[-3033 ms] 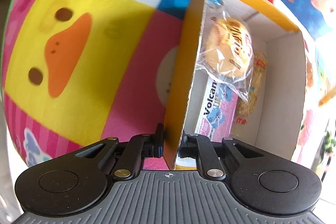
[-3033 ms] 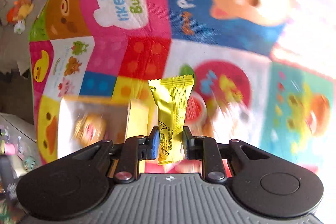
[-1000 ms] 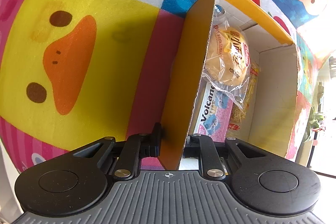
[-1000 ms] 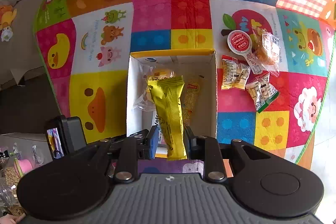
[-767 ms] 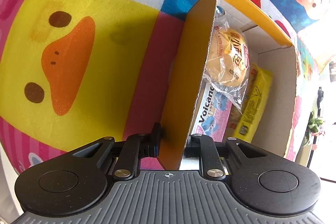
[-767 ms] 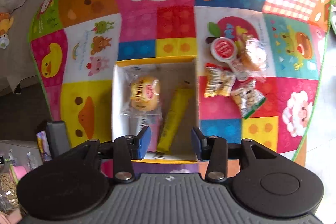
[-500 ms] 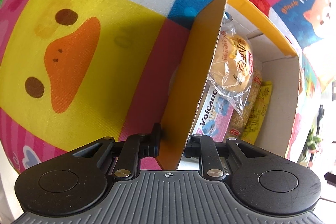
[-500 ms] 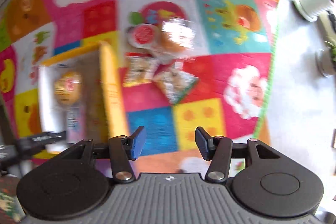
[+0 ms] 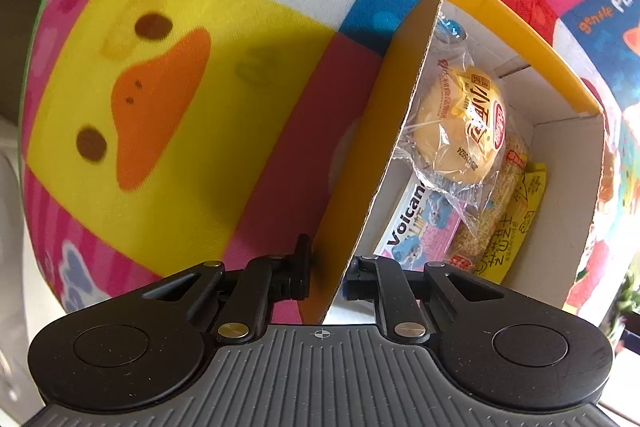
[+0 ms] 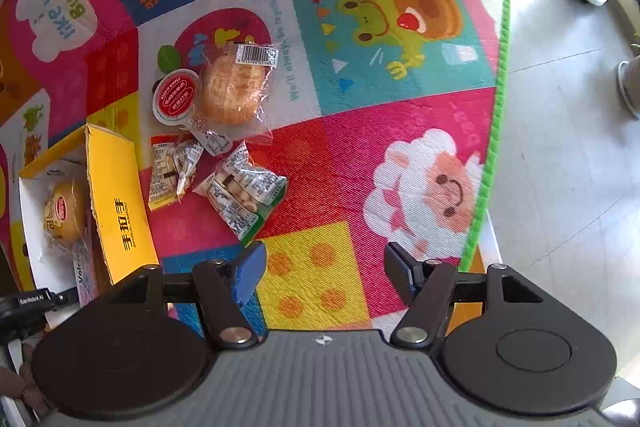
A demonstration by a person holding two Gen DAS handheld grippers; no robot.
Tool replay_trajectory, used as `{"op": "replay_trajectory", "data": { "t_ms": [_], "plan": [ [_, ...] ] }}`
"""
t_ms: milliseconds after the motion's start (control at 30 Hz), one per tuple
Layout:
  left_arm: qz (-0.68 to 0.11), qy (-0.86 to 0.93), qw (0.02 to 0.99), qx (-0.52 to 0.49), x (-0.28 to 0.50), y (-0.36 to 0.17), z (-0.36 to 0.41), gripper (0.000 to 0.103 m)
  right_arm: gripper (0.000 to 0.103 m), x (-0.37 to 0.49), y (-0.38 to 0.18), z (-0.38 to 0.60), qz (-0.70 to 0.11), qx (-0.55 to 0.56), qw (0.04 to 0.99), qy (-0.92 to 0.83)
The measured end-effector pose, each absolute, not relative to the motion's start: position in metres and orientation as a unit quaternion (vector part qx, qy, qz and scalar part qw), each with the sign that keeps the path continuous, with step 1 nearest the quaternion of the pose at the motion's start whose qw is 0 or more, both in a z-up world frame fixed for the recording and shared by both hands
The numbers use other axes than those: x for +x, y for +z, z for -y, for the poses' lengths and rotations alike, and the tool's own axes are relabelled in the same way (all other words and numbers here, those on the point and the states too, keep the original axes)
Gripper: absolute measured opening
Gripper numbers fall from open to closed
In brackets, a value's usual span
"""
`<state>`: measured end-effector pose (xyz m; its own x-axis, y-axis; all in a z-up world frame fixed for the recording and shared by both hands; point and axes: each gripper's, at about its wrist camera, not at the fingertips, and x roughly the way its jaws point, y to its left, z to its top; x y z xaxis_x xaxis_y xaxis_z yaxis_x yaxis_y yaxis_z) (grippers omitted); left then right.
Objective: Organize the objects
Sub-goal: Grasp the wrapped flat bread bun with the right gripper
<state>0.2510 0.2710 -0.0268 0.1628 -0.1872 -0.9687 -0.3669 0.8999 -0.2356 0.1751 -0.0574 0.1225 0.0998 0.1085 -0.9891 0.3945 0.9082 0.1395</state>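
Right gripper (image 10: 323, 273), jaws wide and empty, hovers over the mat (image 10: 360, 155) with snack packets (image 10: 240, 195) ahead-left, while left gripper (image 9: 327, 277) clamps the box (image 9: 372, 155) wall.

Box (image 10: 120, 195): on the play mat (image 10: 400, 155), left of the loose snacks.
In box: bun (image 9: 460, 127) over Volcano packet (image 9: 420, 223); noodle pack (image 9: 496, 203) and yellow sachet (image 9: 516, 223) beside.
Loose snacks: jelly cup (image 10: 175, 95) touching bagged bun (image 10: 232, 89); two packets (image 10: 244, 191) nearer.

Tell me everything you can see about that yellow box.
The yellow box is open-topped cardboard, yellow outside and white inside, with black lettering on one wall, resting on the play mat. The left gripper is clamped on its near wall. Inside lie a wrapped bun, a pink packet and a yellow bar.
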Motion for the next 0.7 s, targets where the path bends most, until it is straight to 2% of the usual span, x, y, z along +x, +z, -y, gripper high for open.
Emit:
{"op": "replay_trajectory", "data": {
  "t_ms": [100, 233, 433, 567, 700],
  "plan": [
    [-0.641, 0.072, 0.72, -0.256, 0.254, -0.024, -0.264, 0.016, 0.066, 0.204, 0.1, 0.056, -0.67, 0.182, 0.715, -0.078],
    [-0.645, 0.05, 0.727, -0.23, 0.261, -0.017, -0.236, 0.015, 0.066, 0.241, 0.087, 0.06, -0.662, 0.198, 0.721, -0.061],
    [-0.647, 0.037, 0.748, -0.145, 0.258, -0.007, -0.205, 0.011, 0.077, 0.299, 0.084, 0.063, -0.639, 0.203, 0.74, -0.043],
    [-0.644, 0.046, 0.747, -0.158, 0.247, -0.006, -0.199, 0.011, 0.084, 0.327, 0.068, 0.059, -0.651, 0.223, 0.724, -0.034],
    [-0.641, 0.049, 0.748, -0.165, 0.225, -0.006, -0.198, 0.011, 0.083, 0.333, 0.042, 0.052, -0.677, 0.228, 0.698, -0.042]
  ]
}}
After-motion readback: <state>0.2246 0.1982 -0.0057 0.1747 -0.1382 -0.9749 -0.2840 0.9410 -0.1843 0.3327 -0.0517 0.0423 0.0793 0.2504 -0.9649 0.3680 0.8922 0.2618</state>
